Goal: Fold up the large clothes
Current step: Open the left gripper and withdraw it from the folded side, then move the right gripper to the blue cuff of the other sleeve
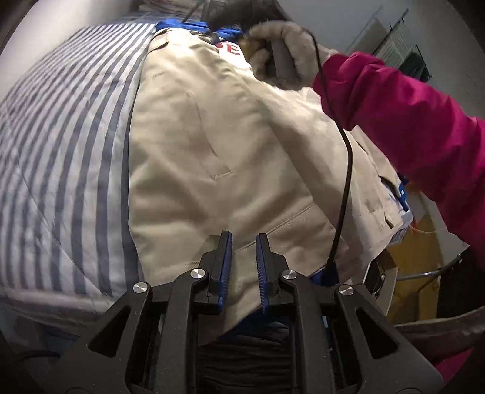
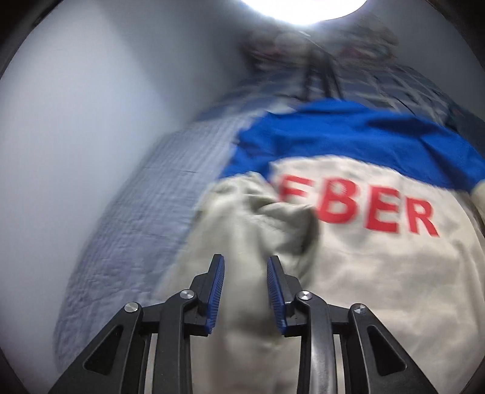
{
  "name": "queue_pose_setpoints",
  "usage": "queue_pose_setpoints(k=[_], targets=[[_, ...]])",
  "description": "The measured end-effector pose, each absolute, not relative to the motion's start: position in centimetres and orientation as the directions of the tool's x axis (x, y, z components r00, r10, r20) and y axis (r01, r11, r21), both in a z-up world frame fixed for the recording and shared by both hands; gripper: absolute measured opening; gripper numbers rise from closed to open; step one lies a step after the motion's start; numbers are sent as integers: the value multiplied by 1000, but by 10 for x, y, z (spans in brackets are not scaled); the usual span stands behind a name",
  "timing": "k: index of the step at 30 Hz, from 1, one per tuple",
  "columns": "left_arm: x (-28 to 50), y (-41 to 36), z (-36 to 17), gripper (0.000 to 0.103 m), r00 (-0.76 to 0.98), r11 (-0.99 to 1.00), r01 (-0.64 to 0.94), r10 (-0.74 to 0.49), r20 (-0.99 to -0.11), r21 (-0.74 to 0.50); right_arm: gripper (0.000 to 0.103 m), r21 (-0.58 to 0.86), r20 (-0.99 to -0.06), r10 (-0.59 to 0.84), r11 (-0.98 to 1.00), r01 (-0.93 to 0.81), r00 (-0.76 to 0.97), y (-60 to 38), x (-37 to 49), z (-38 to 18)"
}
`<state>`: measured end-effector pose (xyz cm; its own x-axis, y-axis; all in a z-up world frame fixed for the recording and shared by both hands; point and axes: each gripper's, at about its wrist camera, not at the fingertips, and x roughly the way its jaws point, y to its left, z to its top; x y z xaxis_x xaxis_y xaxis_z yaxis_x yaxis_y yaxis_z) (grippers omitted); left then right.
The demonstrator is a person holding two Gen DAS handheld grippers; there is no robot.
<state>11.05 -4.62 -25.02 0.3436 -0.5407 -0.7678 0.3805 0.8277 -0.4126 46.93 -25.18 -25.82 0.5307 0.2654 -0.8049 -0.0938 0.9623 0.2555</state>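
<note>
Jacket (image 1: pixel 218 145) lies spread on the bed (image 1: pixel 60 136) for folding; left hand-held gripper (image 1: pixel 244 242) and right hand-held gripper (image 2: pixel 245 266) hover spread, gripping nothing.

A blue-and-white striped bedcover (image 1: pixel 60 145) is spreading left of the claw, a pale wall (image 2: pixel 75 121) is rising beyond, and a bright lamp (image 2: pixel 303 9) is glaring overhead.

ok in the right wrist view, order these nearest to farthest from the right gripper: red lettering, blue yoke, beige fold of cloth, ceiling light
1. beige fold of cloth, bunched just ahead of the right gripper
2. red lettering, ahead and to the right
3. blue yoke, beyond the lettering
4. ceiling light, at the top edge
</note>
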Motion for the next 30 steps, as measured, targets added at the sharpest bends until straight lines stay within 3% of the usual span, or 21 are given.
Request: queue_pose_setpoints(k=[1, 4, 8, 13, 15, 21, 27, 30], targets=[[110, -44, -252, 14, 344, 821, 382, -552, -760, -424, 32, 266, -833, 254, 963, -47, 492, -265, 474, -277], [108, -41, -252, 14, 342, 817, 394, -556, -758, -422, 32, 364, -796, 332, 931, -38, 507, -282, 466, -277], [98, -36, -236, 14, 335, 800, 411, -577, -745, -436, 35, 376, -752, 351, 924, -75, 558, -290, 434, -237], [83, 5, -187, 14, 475, 828, 352, -560, -679, -437, 37, 320, -690, 346, 934, -161, 636, -295, 370, -171], [78, 23, -168, 14, 533, 848, 331, -530, -660, -413, 47, 290, -654, 337, 939, -186, 678, -296, 331, -142], [73, 64, -116, 14, 639, 871, 309, -487, -595, -381, 65, 244, -525, 300, 950, -196, 797, -300, 217, -71], [83, 62, -66, 14, 709, 867, 362, -495, -502, -343, 87, 137, -551, 199, 979, -148, 810, -293, 154, -22], [94, 57, -49, 14, 717, 864, 368, -499, -486, -344, 87, 125, -548, 168, 985, -118, 819, -292, 126, -9]])
